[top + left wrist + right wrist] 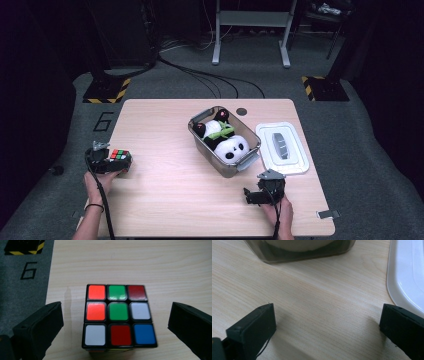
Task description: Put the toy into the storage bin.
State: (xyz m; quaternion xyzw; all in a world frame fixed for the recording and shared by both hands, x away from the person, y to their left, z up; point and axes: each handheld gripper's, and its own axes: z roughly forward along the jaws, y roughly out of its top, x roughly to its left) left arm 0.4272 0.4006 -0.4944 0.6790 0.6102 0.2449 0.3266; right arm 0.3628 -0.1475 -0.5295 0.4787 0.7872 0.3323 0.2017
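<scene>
A scrambled Rubik's cube (120, 156) (120, 317) rests on the wooden table (175, 200) near its left edge. My left gripper (116, 162) (116, 313) is open, one black jaw on each side of the cube with a gap between jaw and cube. My right gripper (254, 195) (328, 312) is open low over bare wood near the front right, with nothing between its jaws. It is just in front of a clear plastic bin (200, 142) (299, 255) that holds a plush panda (232, 147).
The bin's white lid (282, 147) (407, 277) lies flat on the table right of the bin, close to my right gripper. Grey carpet with a "6" marking (28, 270) lies beyond the table's left edge. Stands and cables are on the floor behind.
</scene>
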